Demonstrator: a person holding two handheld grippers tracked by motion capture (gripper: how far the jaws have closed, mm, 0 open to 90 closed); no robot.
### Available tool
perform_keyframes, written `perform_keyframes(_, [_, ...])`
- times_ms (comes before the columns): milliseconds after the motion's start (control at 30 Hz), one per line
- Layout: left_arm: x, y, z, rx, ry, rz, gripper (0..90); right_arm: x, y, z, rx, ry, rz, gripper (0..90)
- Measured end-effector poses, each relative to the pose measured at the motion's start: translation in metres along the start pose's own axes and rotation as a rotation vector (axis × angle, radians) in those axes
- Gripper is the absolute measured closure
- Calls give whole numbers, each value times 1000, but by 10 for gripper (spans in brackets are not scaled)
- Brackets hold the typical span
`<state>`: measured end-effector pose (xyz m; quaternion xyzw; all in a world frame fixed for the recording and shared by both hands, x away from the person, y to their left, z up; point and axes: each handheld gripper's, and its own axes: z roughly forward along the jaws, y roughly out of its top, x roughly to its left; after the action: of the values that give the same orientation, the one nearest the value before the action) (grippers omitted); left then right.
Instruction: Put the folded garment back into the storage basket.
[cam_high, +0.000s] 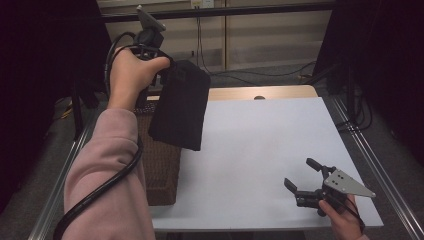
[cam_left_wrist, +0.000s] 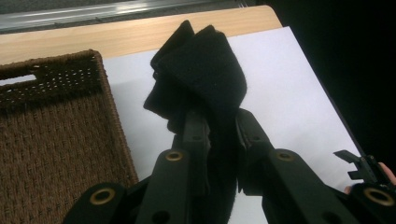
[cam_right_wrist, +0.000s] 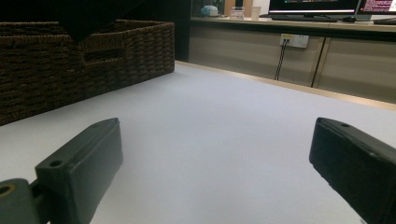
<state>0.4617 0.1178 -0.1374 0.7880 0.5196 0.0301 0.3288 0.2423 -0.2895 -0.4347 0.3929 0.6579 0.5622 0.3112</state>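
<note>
Between left tool's (cam_left_wrist: 217, 130) jaws, black cloth (cam_left_wrist: 201, 74)

A brown woven basket (cam_high: 160, 170) stood at the left edge of the white table (cam_high: 260, 150) (its side had a handle slot). Behind the table, cables (cam_high: 200, 40) hung along a beige wall.

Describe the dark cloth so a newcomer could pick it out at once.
Start at the white table and go to the brown woven basket at its left edge. The black cloth hangs above the basket's near-table side, pinched in the raised left gripper. It is the only soft, folded thing there, held in the air rather than resting.
</note>
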Motion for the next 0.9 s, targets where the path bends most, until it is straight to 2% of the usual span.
perform_keyframes(100, [3,0,-6,-2,1,3,773,0,0,0,1,5,2,23])
perform_keyframes(167, [4,0,-9,-4,16,-11,773,0,0,0,-3,3,-10,23])
perform_keyframes(233, [7,-1,-12,-6,18,-10,773,1,0,0,0,3,2,23])
perform_keyframes(333, [13,-2,-16,-10,5,-17,773,0,0,1,-16,17,-1,23])
perform_keyframes(400, [13,-3,-17,-20,7,-27,773,0,0,1,-15,16,-1,23])
perform_keyframes(433, [15,-3,-18,-9,9,-15,773,0,0,1,-15,15,-1,23])
perform_keyframes(467, [15,-4,-19,-18,16,-34,773,0,0,1,-15,15,-1,23])
perform_keyframes(500, [18,-4,-20,-11,9,-19,774,1,0,1,-16,18,-1,23])
perform_keyframes(533, [18,-4,-21,-12,15,-31,773,1,0,1,-16,18,-3,23])
perform_keyframes(633, [22,-5,-22,-14,16,-26,773,1,0,1,-14,17,-2,23])
perform_keyframes(733, [25,-7,-23,-21,22,-47,773,1,0,2,-15,17,-4,23])
perform_keyframes(767, [27,-7,-23,-21,27,-37,773,1,0,2,-15,17,-4,23])
perform_keyframes(900, [33,-10,-24,-23,36,-44,773,1,0,2,-13,18,3,23])
